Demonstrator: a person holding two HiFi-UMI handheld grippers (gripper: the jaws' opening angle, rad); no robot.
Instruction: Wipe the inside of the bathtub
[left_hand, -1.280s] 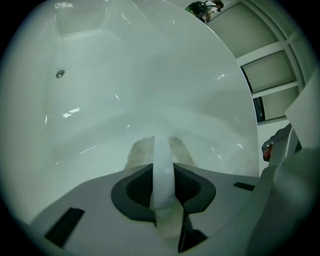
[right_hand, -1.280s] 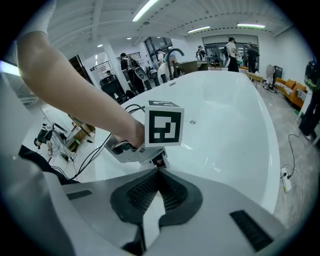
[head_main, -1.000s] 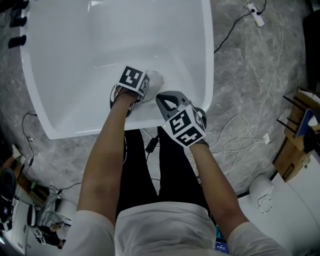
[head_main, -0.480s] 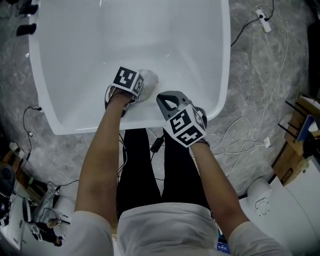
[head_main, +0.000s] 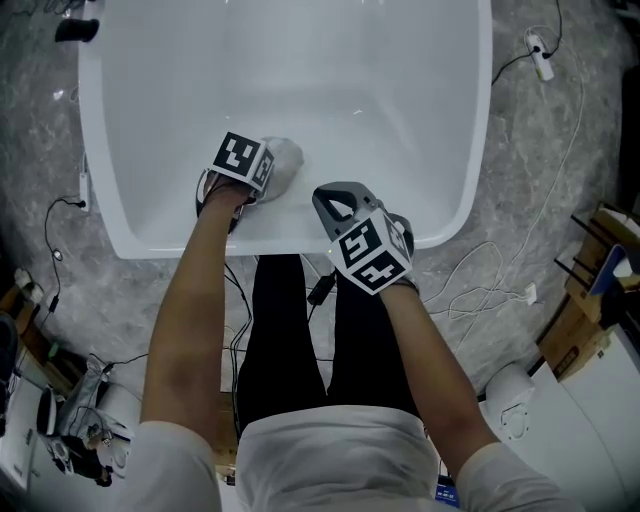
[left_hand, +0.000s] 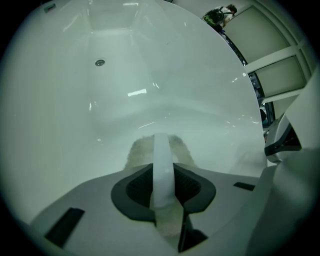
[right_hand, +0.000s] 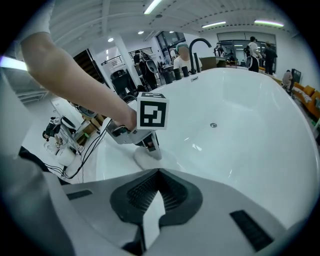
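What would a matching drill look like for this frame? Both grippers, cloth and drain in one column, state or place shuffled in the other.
Column 1
1. left gripper
2. right gripper
3. cloth
4. drain

Column 2
a. set in the floor of the tub, uncovered
b. shut, nothing between the jaws
c. shut on the cloth
d. against the tub's near inner wall

Pairs: 1-c, 2-b, 3-d, 4-a
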